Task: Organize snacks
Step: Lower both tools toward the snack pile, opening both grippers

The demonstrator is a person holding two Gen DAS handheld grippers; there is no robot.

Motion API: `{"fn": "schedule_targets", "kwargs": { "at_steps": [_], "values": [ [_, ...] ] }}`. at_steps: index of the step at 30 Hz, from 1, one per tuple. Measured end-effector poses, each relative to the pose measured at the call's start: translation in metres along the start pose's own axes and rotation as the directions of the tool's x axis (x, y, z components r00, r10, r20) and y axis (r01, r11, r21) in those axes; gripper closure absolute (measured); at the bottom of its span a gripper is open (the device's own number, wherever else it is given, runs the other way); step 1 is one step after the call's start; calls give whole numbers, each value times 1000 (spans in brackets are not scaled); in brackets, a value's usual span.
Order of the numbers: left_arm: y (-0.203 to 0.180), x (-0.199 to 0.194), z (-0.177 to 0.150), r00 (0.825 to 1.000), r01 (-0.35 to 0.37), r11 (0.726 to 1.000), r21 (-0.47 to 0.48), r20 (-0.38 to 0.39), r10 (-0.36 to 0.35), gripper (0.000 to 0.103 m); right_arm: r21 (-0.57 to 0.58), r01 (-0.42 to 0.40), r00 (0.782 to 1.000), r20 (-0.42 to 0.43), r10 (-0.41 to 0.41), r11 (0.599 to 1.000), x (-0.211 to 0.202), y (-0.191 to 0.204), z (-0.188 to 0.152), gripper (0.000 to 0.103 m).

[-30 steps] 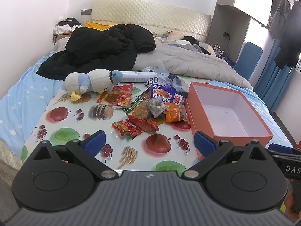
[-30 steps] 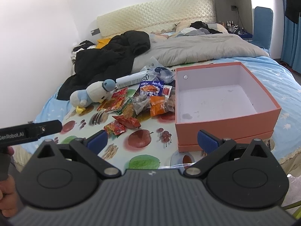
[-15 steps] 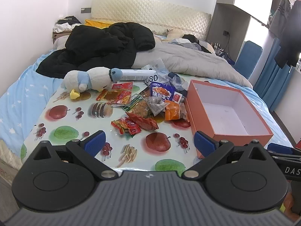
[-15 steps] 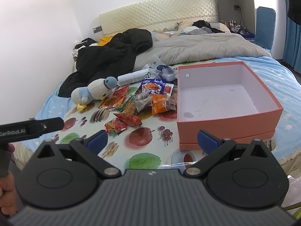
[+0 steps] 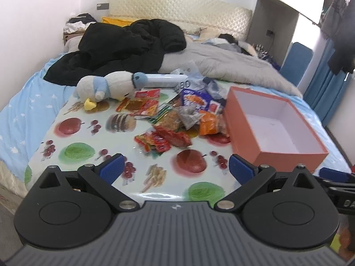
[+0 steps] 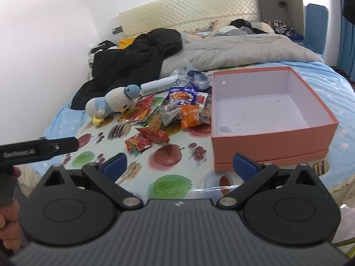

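A heap of snack packets (image 5: 177,119) (image 6: 175,113) lies in the middle of a fruit-print table (image 5: 88,137) (image 6: 170,186). Nearest me are red packets (image 5: 162,138) (image 6: 146,139); an orange one (image 5: 208,124) (image 6: 190,116) and a blue-purple one (image 5: 195,100) (image 6: 183,95) lie closer to the box. To the right stands an empty orange box (image 5: 288,155) (image 6: 266,141) with a white inside. My left gripper (image 5: 176,169) hangs open over the table's near edge, short of the red packets. My right gripper (image 6: 179,165) is open too, near the box's front left corner.
A white and blue plush toy (image 5: 106,87) (image 6: 111,104) and a white tube (image 5: 164,79) (image 6: 157,86) lie at the table's back. Behind is a bed with a black jacket (image 5: 119,48) and grey duvet (image 5: 221,64). The other gripper's body (image 6: 37,149) and a hand (image 6: 8,228) show at left.
Both grippers have edged slightly forward and the views have shifted a little. Both stay open, and nothing on the table has moved.
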State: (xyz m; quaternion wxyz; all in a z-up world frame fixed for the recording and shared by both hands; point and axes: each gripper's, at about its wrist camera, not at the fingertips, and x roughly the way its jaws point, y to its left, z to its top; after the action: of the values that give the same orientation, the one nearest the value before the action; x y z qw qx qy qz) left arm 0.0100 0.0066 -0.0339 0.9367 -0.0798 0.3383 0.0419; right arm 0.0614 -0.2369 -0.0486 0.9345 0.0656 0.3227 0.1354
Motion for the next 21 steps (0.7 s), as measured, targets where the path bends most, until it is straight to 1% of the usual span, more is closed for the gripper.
{"fn": "schedule_targets", "kwargs": {
  "at_steps": [9,14,17,19,21],
  "values": [
    [18,44,6,997,-41,999,-35,-65,39,1,-15,-43,999,-23,43,999,27,-3,3,0],
    [29,78,9,993,-59,997,-45,-105,54,1,-40,-91,995,-37,89,995,50,4,5,0],
    [35,102,12,990,-72,996,-48,-128,65,1,-59,-103,993,-55,100,993,67,9,6,0],
    [39,117,15,987,-80,996,-49,-142,72,1,-73,-120,991,-73,115,990,80,11,5,5],
    [42,132,19,985,-89,995,-48,-152,80,1,-90,-137,987,-92,129,986,95,14,5,5]
  ]
}}
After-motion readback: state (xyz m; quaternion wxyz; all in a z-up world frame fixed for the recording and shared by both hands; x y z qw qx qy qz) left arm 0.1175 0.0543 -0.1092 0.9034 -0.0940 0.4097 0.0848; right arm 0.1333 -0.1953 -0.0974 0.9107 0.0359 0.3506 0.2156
